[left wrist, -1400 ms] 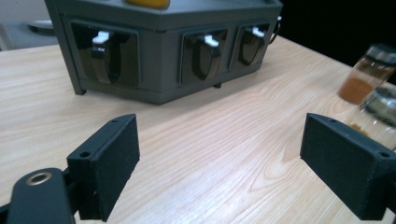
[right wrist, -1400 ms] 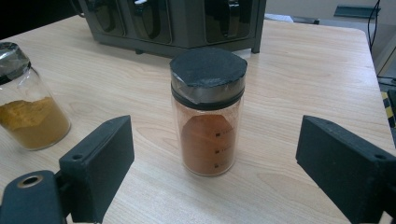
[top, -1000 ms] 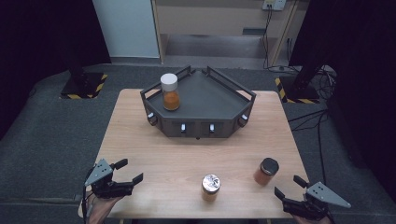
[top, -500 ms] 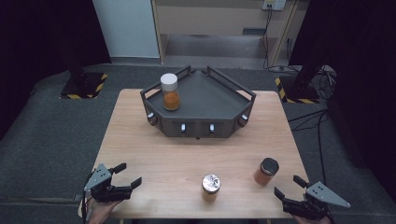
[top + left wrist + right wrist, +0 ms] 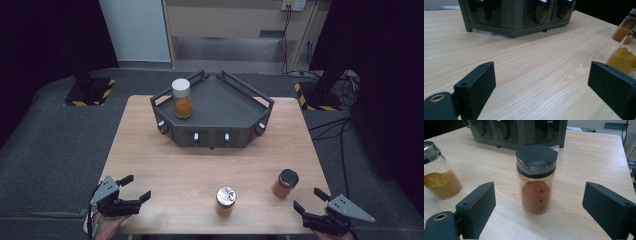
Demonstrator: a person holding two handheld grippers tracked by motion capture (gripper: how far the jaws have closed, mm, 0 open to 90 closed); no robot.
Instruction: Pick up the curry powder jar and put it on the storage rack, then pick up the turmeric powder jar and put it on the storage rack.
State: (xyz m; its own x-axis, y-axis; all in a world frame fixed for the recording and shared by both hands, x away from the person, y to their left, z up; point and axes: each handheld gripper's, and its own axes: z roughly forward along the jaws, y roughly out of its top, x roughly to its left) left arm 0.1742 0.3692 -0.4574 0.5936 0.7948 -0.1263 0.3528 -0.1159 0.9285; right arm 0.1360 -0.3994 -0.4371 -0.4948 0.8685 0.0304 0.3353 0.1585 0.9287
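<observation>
My left gripper (image 5: 139, 186) hovers over the table's near left corner. Its jaws have just been opening and stand open with only bare wood between them (image 5: 541, 85). My right gripper (image 5: 307, 199) is open at the near right corner and faces a black-lidded jar (image 5: 285, 183) of red-orange spice. That jar (image 5: 536, 185) stands upright a little ahead of the pads, untouched. A silver-lidded jar (image 5: 225, 200) of yellow spice stands near the front edge, between the two grippers. A white-lidded jar (image 5: 182, 98) of orange spice stands on the dark rack (image 5: 225, 100).
The dark grey angular rack (image 5: 519, 15) with a raised rim takes up the far middle of the wooden table (image 5: 165, 165). Grey floor surrounds the table, with cables at the far right (image 5: 345, 125).
My left gripper has drifted slightly toward the near left edge and its jaws stand wider. The right gripper and all three jars have stayed put.
</observation>
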